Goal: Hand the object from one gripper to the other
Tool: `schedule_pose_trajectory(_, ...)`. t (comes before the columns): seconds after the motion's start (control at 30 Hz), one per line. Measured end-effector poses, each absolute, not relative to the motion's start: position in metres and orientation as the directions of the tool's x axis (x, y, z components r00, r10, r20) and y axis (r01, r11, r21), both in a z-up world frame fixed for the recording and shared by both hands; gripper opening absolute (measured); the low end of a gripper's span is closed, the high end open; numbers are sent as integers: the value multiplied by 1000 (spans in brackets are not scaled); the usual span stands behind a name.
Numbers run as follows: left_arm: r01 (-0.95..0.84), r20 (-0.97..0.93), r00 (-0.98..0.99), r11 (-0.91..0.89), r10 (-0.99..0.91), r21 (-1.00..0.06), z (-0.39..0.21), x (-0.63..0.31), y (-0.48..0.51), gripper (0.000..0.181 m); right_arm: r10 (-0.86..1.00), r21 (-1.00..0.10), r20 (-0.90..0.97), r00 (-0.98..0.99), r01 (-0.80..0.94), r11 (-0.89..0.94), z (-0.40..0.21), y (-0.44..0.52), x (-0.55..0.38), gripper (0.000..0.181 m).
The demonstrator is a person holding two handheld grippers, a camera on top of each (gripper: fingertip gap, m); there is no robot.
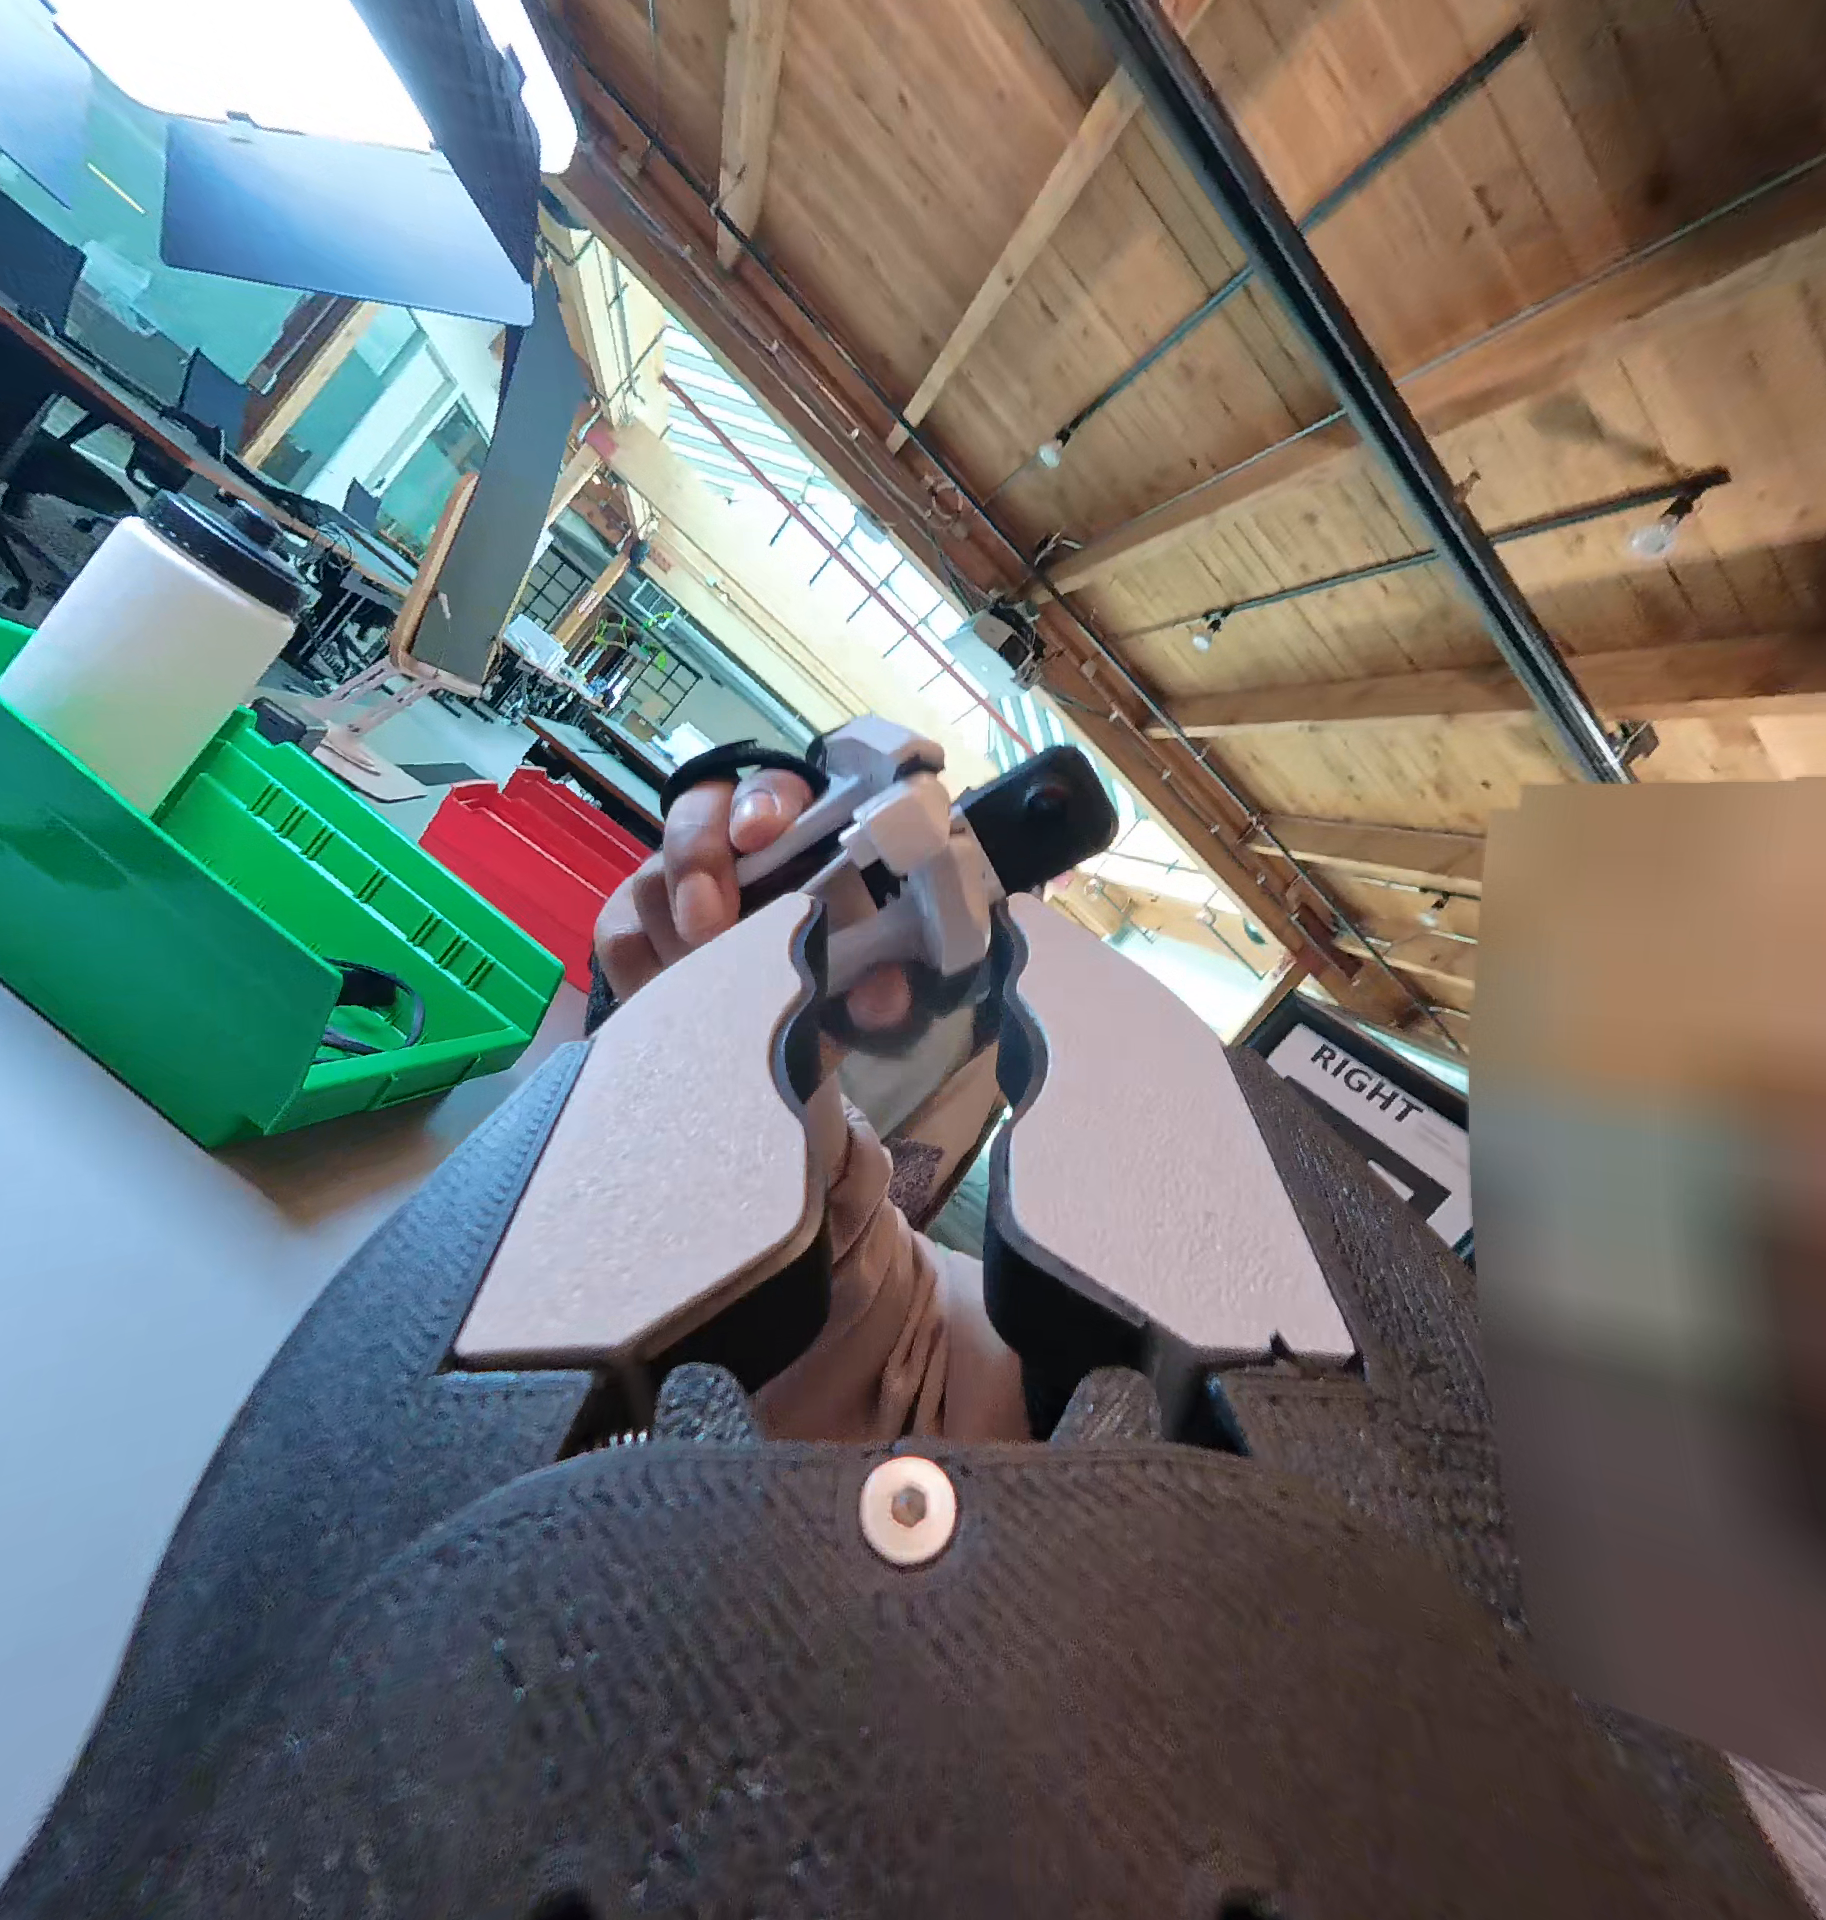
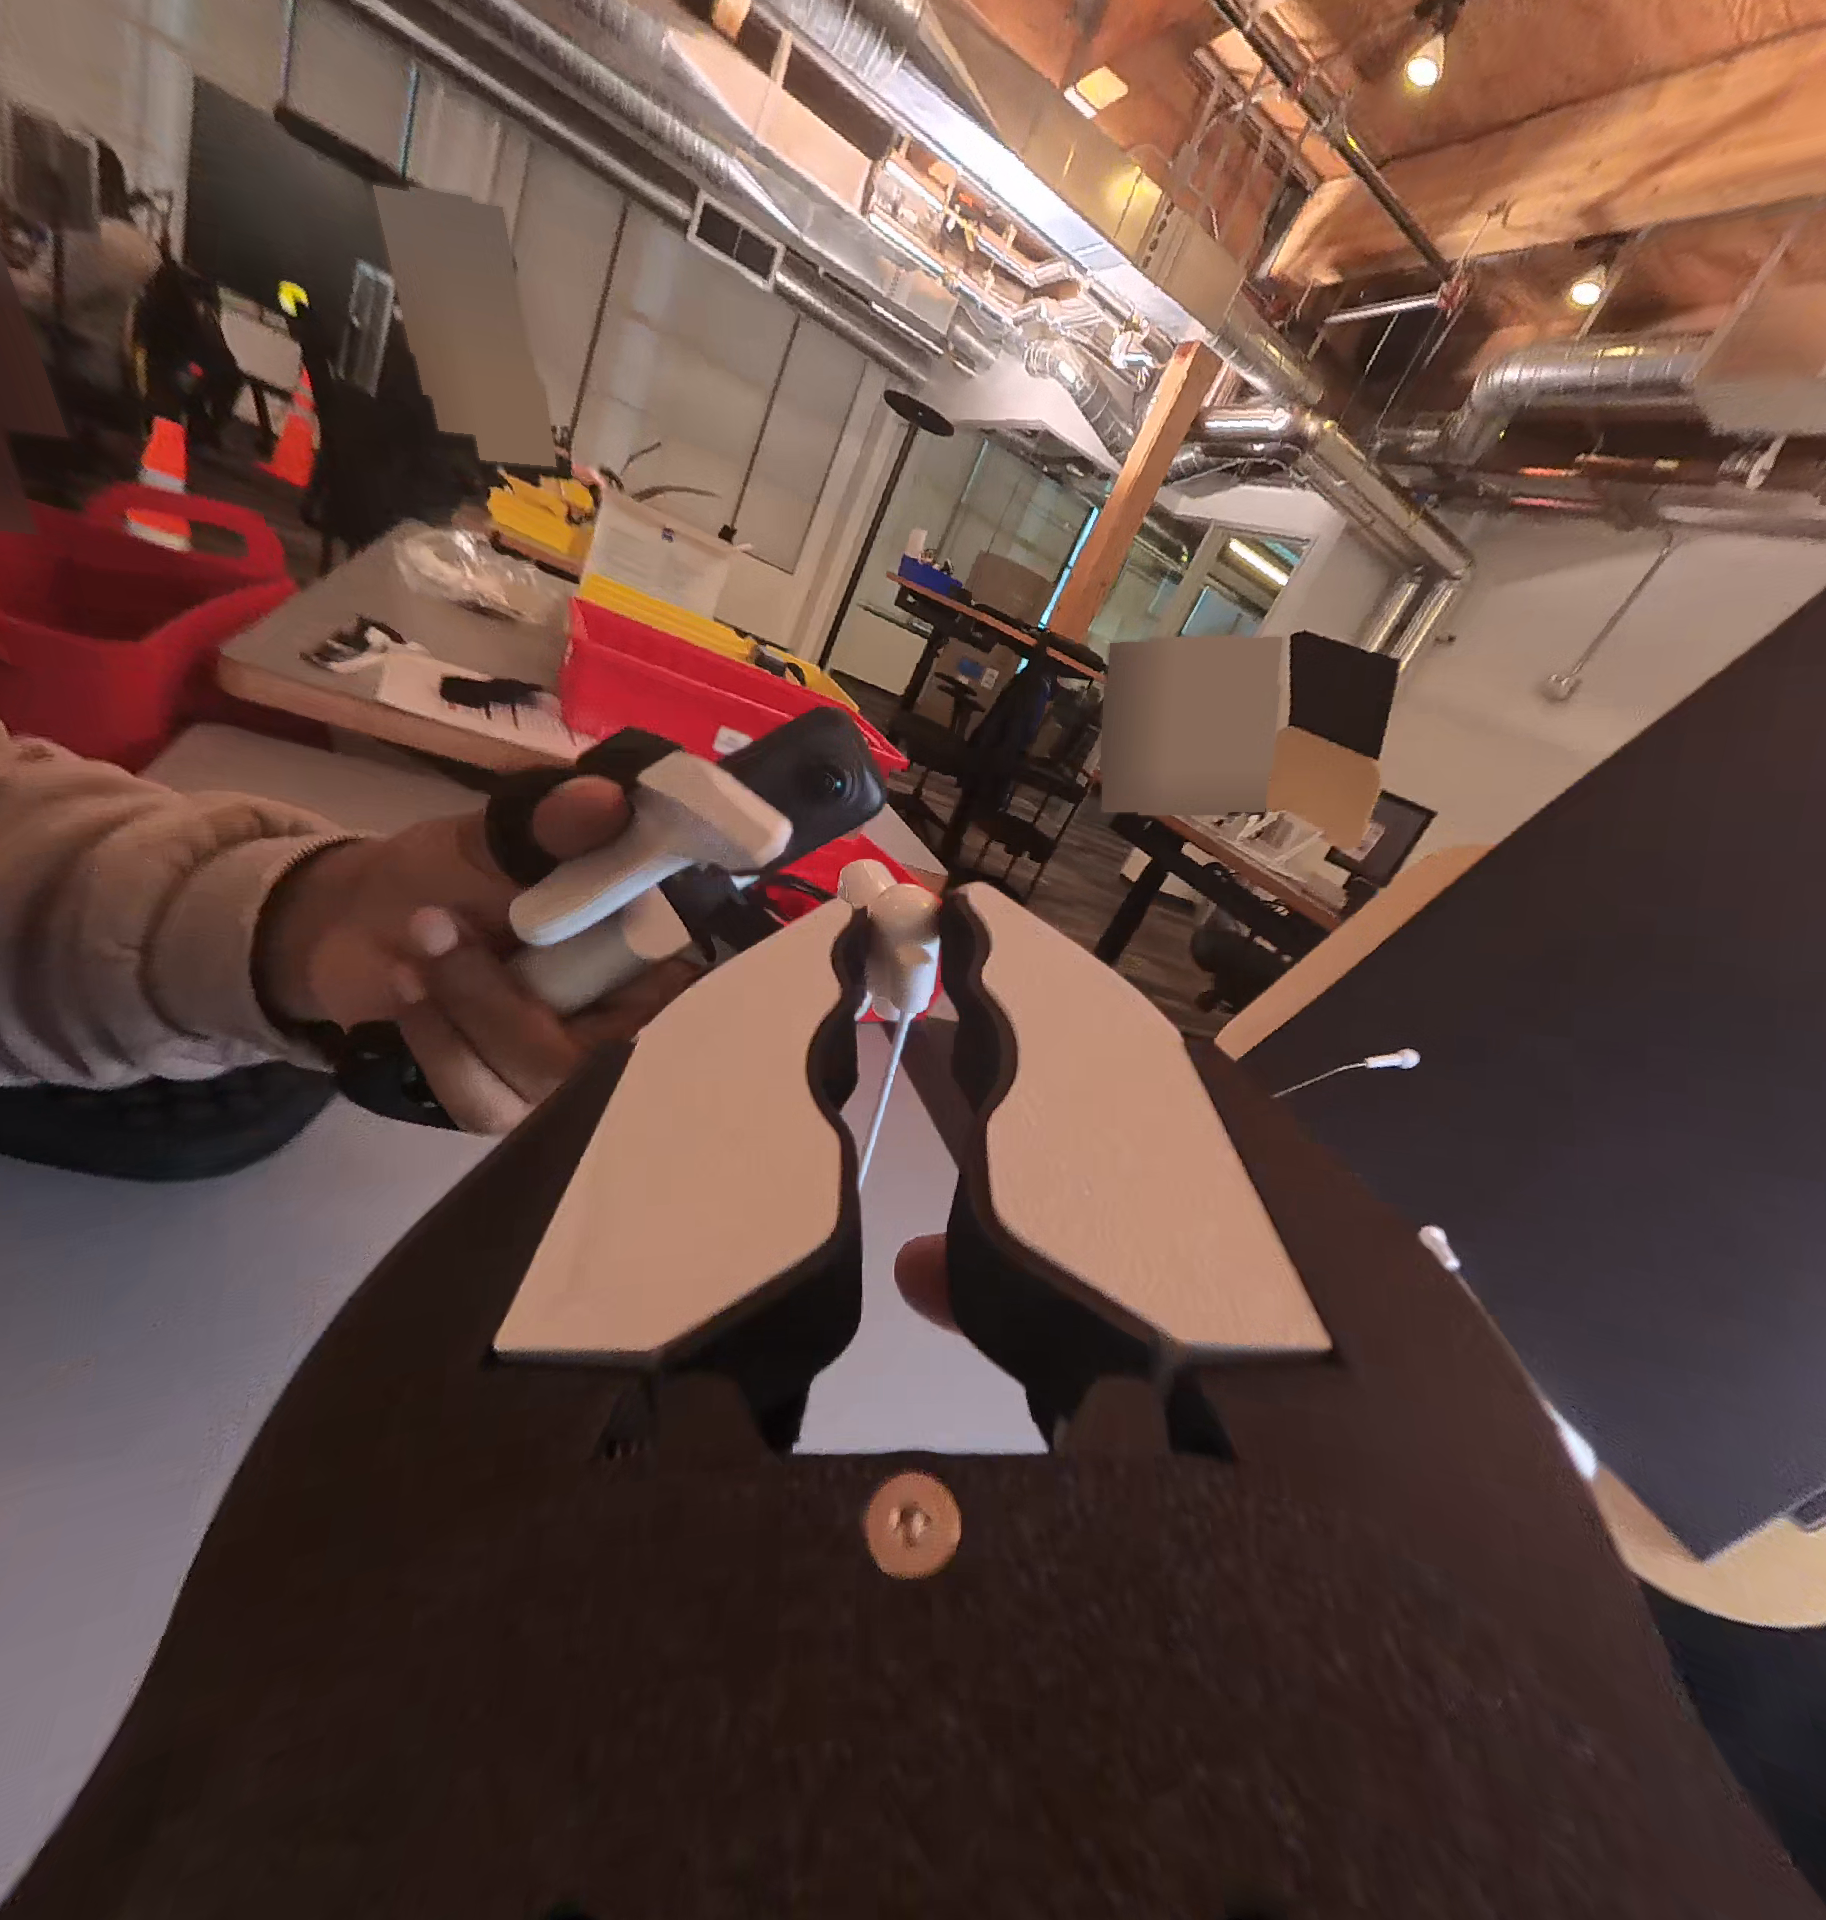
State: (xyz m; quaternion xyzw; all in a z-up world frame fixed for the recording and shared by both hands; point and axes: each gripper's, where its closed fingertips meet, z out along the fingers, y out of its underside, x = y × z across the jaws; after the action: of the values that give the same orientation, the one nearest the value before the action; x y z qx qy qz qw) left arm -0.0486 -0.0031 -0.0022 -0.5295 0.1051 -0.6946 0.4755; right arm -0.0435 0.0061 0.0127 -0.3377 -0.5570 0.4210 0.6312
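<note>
My right gripper is shut on a white wired earphone, pinched between its fingertips. The thin cable runs down through the gap, and two more white ends hang in front of a dark panel. A hand holds my left gripper's device just to the left, close to the earphone. In the left wrist view my left gripper is open with nothing between its pads. Beyond its tips a hand holds the right gripper's device. I cannot make out the earphone there.
A green bin with a white bottle stands at the left on the grey table, with a red bin behind it. A dark panel stands at the right. More red bins lie beyond. Only a small space, under 4 cm, lies between the two pairs of fingers.
</note>
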Motion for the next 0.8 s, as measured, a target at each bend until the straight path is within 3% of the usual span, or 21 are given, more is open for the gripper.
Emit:
schedule_pose_trajectory(0.27, 570, 616, 79, -471, -784, -673, 1, -59, -1, 15, 735, -728, 664, 138, -102, 678, -2, -10, -61, 13)
schedule_pose_trajectory(0.37, 537, 567, 121, -427, -815, -728, 1, -60, -3, 15, 674, -672, 719, 171, -76, 736, -3, -12, -62, 13)
schedule_pose_trajectory(0.43, 481, 469, 200, -331, -860, -812, 2, -61, -6, 14, 698, -697, 700, 148, -69, 714, -3, -14, -64, 13)
schedule_pose_trajectory(0.6, 213, -33, 431, 137, -902, -967, 19, -64, -31, 14, 938, -941, 327, -117, -127, 312, 11, -32, -60, 22)
schedule_pose_trajectory(0.7, 2, -426, 465, 482, -776, -876, 28, -61, -61, 15, 966, -991, 13, -257, -130, -22, 23, -26, -51, 26)
schedule_pose_trajectory(0.8, -184, -668, 440, 667, -601, -722, 29, -56, -79, 15, 786, -880, -399, -472, -44, -473, 29, -16, -44, 28)
